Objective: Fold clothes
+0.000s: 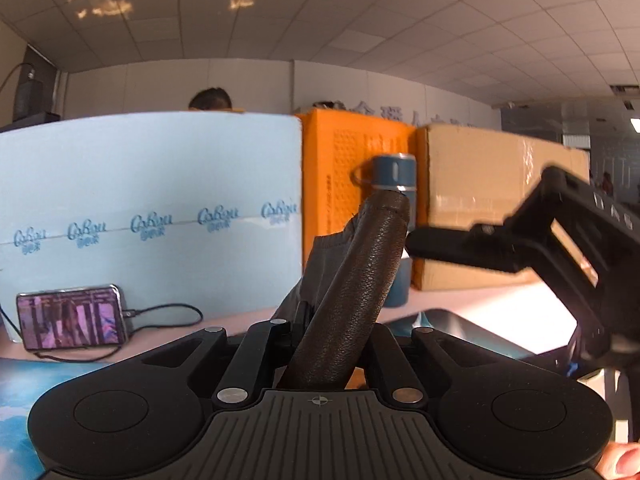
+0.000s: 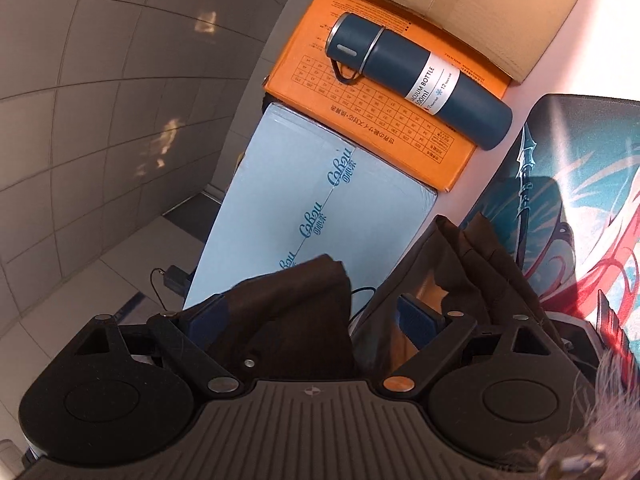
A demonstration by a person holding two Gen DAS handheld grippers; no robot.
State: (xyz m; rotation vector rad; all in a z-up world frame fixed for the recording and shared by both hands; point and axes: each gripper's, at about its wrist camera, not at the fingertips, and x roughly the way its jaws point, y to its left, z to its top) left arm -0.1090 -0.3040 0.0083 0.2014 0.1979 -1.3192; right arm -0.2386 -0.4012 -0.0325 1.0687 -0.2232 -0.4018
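Left gripper (image 1: 332, 344) clamped on dark brown textured garment (image 1: 360, 280), cloth rising toward 1 o'clock. Right gripper (image 2: 316, 320) at 3 o'clock in left view, fingers parted, brown folds draped between and over them. Best kept level, cloth taut, clear of slim navy vacuum bottle (image 2: 420, 76).

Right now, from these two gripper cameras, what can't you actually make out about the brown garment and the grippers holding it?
- Left wrist view: the left gripper fingertips are hidden by the brown garment bunched between them.
- Left wrist view: the right gripper is blurred and cut off by the right edge.
- Right wrist view: the garment's type and full shape are cut off by the gripper body.
- Right wrist view: whether the right gripper's open fingers touch cloth is unclear.
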